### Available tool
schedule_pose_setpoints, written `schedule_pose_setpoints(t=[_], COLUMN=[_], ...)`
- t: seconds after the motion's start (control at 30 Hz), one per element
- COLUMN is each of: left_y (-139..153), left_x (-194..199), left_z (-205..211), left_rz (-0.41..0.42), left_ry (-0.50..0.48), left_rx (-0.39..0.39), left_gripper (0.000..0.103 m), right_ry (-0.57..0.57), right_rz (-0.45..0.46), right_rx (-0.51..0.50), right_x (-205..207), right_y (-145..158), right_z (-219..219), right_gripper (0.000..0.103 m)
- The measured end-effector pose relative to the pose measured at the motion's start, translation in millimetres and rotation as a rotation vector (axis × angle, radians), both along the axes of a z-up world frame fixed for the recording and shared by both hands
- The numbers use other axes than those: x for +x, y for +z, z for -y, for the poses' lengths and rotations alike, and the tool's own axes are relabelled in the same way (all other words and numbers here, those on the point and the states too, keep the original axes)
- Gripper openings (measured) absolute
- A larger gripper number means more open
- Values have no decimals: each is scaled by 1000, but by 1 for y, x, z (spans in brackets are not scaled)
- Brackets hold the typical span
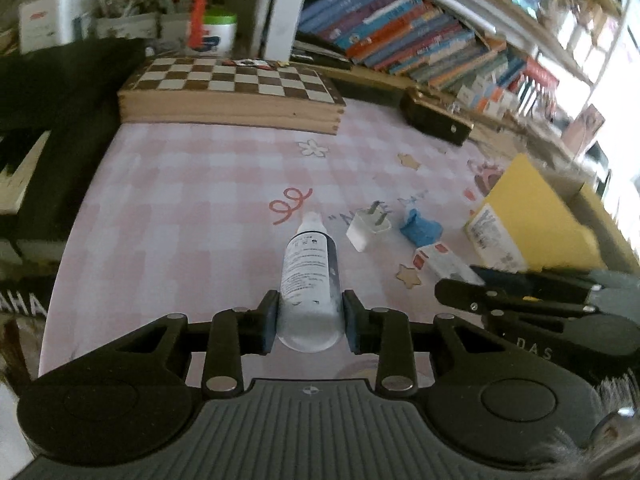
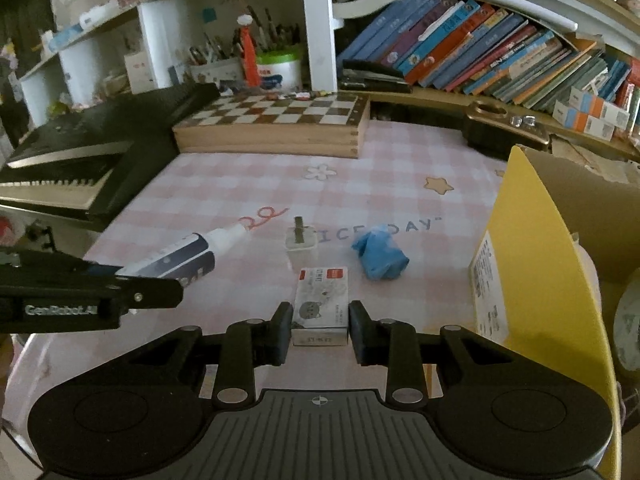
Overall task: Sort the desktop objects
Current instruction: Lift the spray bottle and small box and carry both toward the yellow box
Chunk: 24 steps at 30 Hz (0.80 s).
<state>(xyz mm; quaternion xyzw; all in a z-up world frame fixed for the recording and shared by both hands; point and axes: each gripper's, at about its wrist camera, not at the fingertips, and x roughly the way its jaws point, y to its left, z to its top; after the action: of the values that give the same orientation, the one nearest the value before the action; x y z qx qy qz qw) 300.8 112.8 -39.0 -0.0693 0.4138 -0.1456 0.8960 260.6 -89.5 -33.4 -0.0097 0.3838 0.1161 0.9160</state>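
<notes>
Two tongs are seen over a worktop (image 2: 240,184) covered by a pink checked cloth. The left tongs (image 1: 309,320) are clenched on a white spray bottle (image 1: 310,276), which is held by its lower body with the nozzle pointing away; in the right wrist view the bottle (image 2: 188,254) is seen raised off the cloth. The right tongs (image 2: 320,330) are set around a small card box (image 2: 321,304) lying on the cloth, the fingers just beside its sides; whether they press it cannot be told. Beyond the box, a white plug adapter (image 2: 301,242) and a crumpled blue wad (image 2: 380,258) are placed near each other. A yellow carton (image 2: 532,248) is stood at the right, and a chessboard box (image 2: 276,126) is laid at the back.
</notes>
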Motion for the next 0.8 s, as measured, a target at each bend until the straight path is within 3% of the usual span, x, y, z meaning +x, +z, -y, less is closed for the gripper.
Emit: schedule_pose_setpoints(t=[0.33,0.8], left_y=[27,60], left_x=[-40,-110], left_z=[-31,-34], left_rz=[9,67], left_ry=[117,49], left_rx=[-128,-239], left_gripper=[30,30], right_ry=[5,-60], right_rz=[9,46], right_rx=[62,102], right_x=[-26,-96], right_y=[26,61], right_z=[10,19], right_gripper=[30,30])
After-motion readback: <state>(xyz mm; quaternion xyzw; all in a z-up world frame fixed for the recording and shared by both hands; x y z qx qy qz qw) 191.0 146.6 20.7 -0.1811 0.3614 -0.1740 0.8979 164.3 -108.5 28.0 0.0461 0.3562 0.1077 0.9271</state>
